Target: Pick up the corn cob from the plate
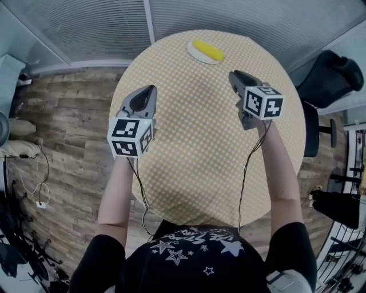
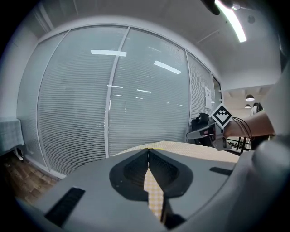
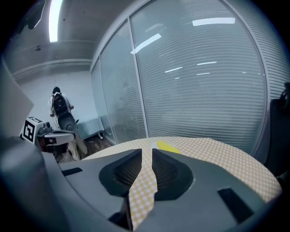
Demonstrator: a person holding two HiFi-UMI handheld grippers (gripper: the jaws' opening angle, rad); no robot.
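Observation:
A yellow corn cob (image 1: 208, 50) lies on a small white plate (image 1: 196, 54) at the far edge of the round table (image 1: 200, 154), which has a yellow checked cloth. In the right gripper view the corn cob (image 3: 168, 146) shows just beyond the jaw tips. My left gripper (image 1: 150, 89) hovers over the table's left side, well short of the plate, shut with nothing in it. My right gripper (image 1: 234, 75) hovers at the right, a little nearer the plate, its jaws shut and empty. Each gripper sees the other: the right gripper (image 2: 191, 135) and the left gripper (image 3: 72, 134).
A glass wall with blinds (image 1: 171, 17) runs behind the table. A black chair (image 1: 331, 74) stands at the right, with more dark furniture (image 1: 343, 206) below it. Cables (image 1: 34, 183) lie on the wooden floor at the left.

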